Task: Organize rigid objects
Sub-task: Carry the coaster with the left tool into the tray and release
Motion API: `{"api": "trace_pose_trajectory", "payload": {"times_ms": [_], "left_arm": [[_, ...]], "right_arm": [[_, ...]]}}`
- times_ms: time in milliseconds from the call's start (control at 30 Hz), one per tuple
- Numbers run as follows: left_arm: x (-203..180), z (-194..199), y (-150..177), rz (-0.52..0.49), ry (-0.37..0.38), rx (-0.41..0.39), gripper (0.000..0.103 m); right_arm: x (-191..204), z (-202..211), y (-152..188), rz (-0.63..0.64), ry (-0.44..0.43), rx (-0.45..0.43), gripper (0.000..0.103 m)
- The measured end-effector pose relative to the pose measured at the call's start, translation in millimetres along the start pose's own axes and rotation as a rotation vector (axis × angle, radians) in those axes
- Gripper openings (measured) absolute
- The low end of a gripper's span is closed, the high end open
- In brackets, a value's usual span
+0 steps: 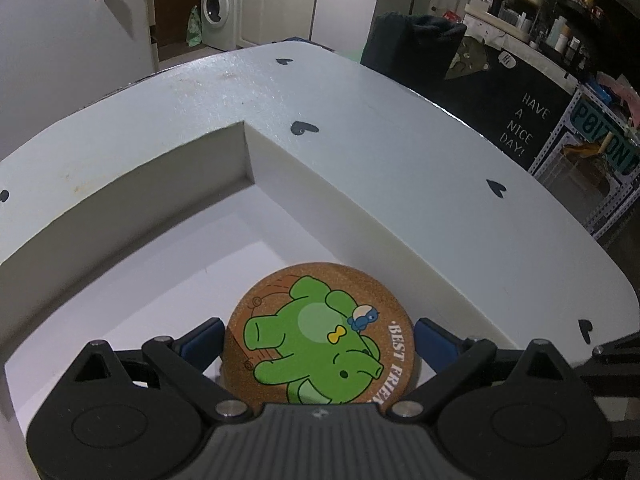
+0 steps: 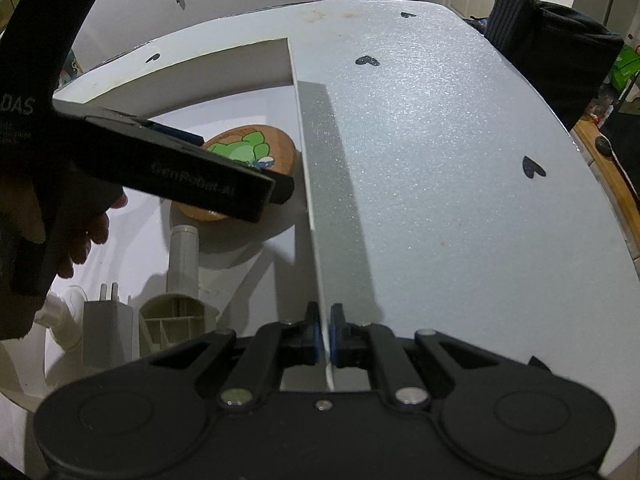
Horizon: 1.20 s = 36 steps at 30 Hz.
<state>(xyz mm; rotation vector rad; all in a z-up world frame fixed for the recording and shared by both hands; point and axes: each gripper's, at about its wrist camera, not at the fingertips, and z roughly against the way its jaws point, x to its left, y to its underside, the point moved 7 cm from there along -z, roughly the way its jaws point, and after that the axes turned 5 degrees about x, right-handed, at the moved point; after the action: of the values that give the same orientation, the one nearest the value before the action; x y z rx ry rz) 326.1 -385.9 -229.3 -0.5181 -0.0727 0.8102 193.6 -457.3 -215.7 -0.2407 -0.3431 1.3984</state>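
Left claw (image 1: 318, 330) clamped on cork coaster (image 1: 320, 336): lower flat toward twelve o'clock corner of white box (image 1: 248, 152), then release; right claw (image 2: 325, 338) pinched on box wall.

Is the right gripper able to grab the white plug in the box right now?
Probably not yet. The right gripper is shut on the box's thin wall, so its fingers are busy. The plug sits uncovered just inside, beside a grey tube; it would have to let go first.

We see dim indoor light from above, strong fisheye bending at dark corners, soft sparkle on the table (image 2: 440, 200), grey shadows inside the box (image 1: 280, 152), mild blur.
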Motion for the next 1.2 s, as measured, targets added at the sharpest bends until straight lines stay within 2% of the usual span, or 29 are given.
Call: {"api": "trace_pose_trajectory", "payload": {"times_ms": [367, 567, 767, 967, 1200], "left_arm": [[-1.4, 15.0, 8.8, 0.050, 0.019, 0.013, 0.103], [-2.5, 55.6, 8.7, 0.071, 0.026, -0.054, 0.103], [5.9, 104.1, 13.7, 0.111, 0.002, -0.132, 0.103], [33.2, 146.8, 29.5, 0.171, -0.082, -0.200, 0.103], [93.7, 187.7, 71.1, 0.304, -0.182, -0.245, 0.103]], "right_arm": [[-0.7, 0.5, -0.4, 0.000, 0.000, -0.002, 0.006], [-0.8, 1.8, 0.6, -0.001, -0.004, -0.009, 0.006], [-0.4, 3.0, 2.6, 0.005, -0.006, -0.016, 0.006], [-0.5, 3.9, 4.4, 0.008, -0.008, -0.018, 0.006], [-0.8, 4.1, 4.6, 0.008, -0.007, -0.017, 0.006]]}}
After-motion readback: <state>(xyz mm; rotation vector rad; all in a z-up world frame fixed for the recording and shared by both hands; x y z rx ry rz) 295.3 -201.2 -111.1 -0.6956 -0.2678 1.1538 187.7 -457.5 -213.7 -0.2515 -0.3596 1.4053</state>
